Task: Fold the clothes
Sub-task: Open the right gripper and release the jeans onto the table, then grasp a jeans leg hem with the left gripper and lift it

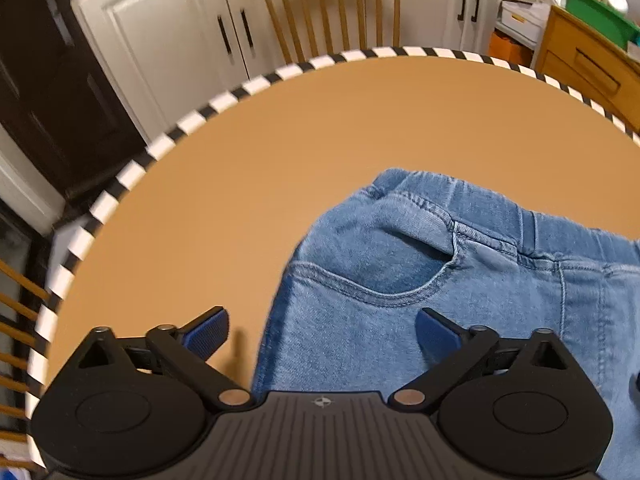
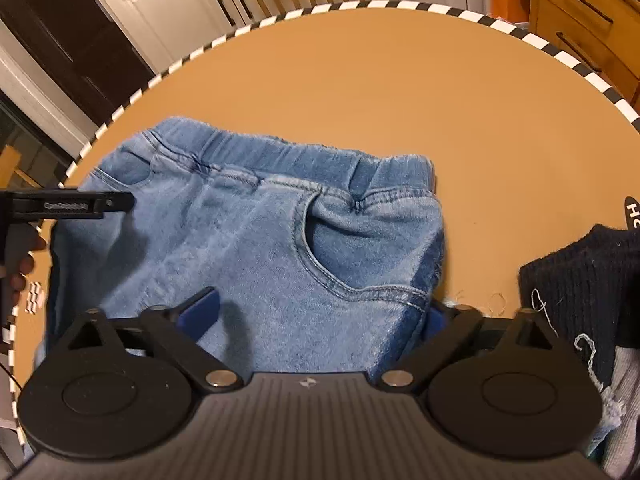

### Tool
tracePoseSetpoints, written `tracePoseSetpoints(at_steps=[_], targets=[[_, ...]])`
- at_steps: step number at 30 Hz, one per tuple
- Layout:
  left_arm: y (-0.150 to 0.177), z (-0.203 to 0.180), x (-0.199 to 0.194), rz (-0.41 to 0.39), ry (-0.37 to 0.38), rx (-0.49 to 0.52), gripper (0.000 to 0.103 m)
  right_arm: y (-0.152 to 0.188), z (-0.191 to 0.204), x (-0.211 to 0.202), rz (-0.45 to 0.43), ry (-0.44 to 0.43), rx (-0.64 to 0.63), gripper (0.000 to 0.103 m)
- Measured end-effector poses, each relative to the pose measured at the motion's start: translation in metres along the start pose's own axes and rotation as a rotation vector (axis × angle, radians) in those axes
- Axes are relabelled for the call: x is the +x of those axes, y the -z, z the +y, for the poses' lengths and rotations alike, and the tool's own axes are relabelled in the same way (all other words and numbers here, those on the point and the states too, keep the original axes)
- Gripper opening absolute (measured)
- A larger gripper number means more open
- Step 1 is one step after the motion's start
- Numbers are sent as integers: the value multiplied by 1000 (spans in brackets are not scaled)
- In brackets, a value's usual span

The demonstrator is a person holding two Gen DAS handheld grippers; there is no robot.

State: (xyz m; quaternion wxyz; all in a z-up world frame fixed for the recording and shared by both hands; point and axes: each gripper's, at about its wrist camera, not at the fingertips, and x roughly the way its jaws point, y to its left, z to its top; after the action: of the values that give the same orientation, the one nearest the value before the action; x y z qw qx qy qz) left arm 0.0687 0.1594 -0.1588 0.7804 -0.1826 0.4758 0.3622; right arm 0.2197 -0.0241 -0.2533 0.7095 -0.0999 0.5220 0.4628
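A round tan worktop (image 2: 360, 80) with a black-and-white striped rim filled most of both views; white cabinets (image 1: 160, 40) and a dark door stood behind it, and a wooden spindle-back chair (image 1: 328, 8) was drawn up at its far side; a wooden chest of drawers (image 2: 580, 12) stood off to the right. A pair of light blue jeans (image 2: 260, 232) lay flat on the near part of the worktop, elastic waistband toward the far side and both front pockets facing up; the legs ran back under the cameras and out of sight. At the right edge of the right wrist view a dark knitted garment (image 2: 580, 272) sat on the worktop, apart from the jeans, with grey cloth below it and loose threads beside it. The left claw (image 1: 322, 334) was spread wide, one blue pad over bare worktop and the other over the denim at the jeans' left side; the right claw (image 2: 316, 316) was likewise wide, straddling the jeans' right edge below the pocket; neither held any cloth. The left claw's black body and a few of the person's fingers (image 2: 24, 256) showed at the left border of the right wrist view.
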Motion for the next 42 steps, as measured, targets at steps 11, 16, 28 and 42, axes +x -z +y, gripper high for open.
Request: tracePoseSetpoints(at_steps=[11, 16, 28, 42], targets=[[4, 3, -18, -45, 31, -28, 13, -11, -18, -30, -97, -40, 43, 16], [10, 12, -57, -130, 89, -80, 11, -24, -1, -62, -191, -80, -37, 12], [-38, 44, -109, -407, -28, -298, 11, -135, 43, -64, -336, -59, -124, 11], [28, 72, -126, -289, -99, -290, 71, -90, 13, -55, -193, -16, -124, 45]])
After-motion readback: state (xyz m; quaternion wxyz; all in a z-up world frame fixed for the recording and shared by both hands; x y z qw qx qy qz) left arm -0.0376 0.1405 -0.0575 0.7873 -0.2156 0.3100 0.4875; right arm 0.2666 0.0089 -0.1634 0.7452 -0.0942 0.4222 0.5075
